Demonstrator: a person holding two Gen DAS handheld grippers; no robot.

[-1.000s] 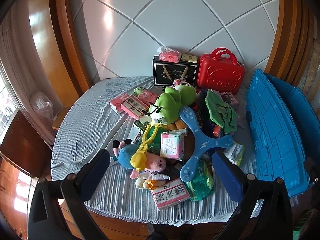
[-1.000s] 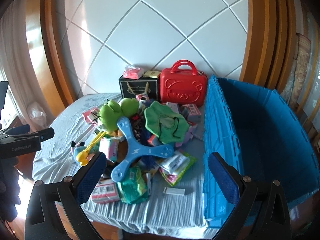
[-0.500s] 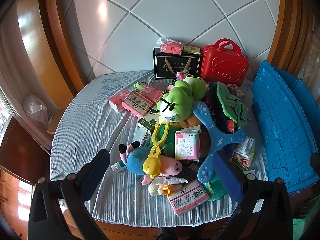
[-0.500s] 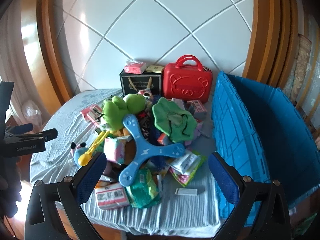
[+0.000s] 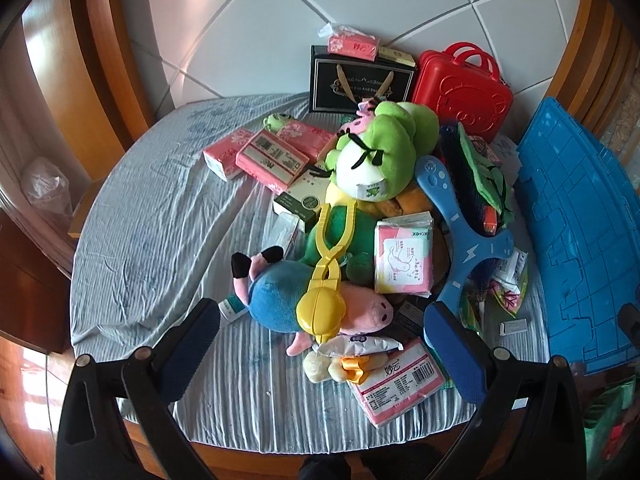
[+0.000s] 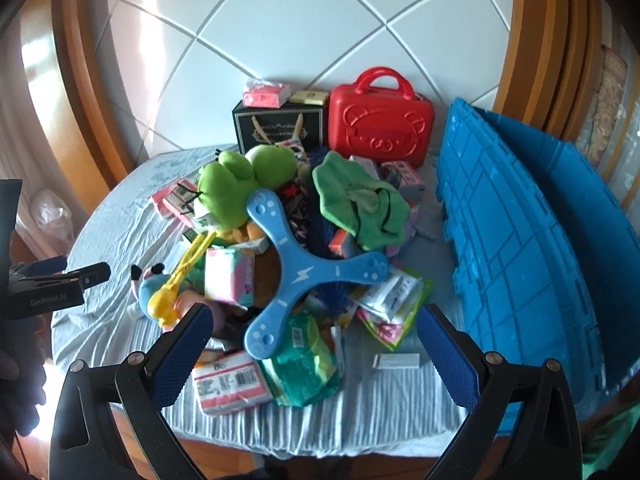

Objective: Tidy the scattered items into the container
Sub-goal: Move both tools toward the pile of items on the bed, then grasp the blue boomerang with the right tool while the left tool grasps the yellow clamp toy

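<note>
A heap of items lies on a round table with a grey-blue cloth [image 5: 160, 240]. It holds a green frog plush [image 5: 380, 160], a blue three-armed boomerang [image 5: 460, 240], a pig plush in blue [image 5: 288, 300] under a yellow clip toy [image 5: 324, 280], pink tissue packs [image 5: 268, 160] and a green cloth [image 6: 360, 204]. The big blue crate [image 6: 540, 240] stands at the right. My left gripper [image 5: 320, 352] is open and empty above the pig plush. My right gripper [image 6: 312, 344] is open and empty over the near end of the boomerang [image 6: 304, 268].
A red bear suitcase [image 6: 380, 132] and a black gift box [image 6: 276, 130] with small packs on top stand against the tiled wall at the back. The left gripper also shows in the right wrist view [image 6: 56, 284] at the left. Wooden panels flank the table.
Both grippers have moved down and closer to the heap; the items look larger. Nothing on the table has moved and both stay open.
</note>
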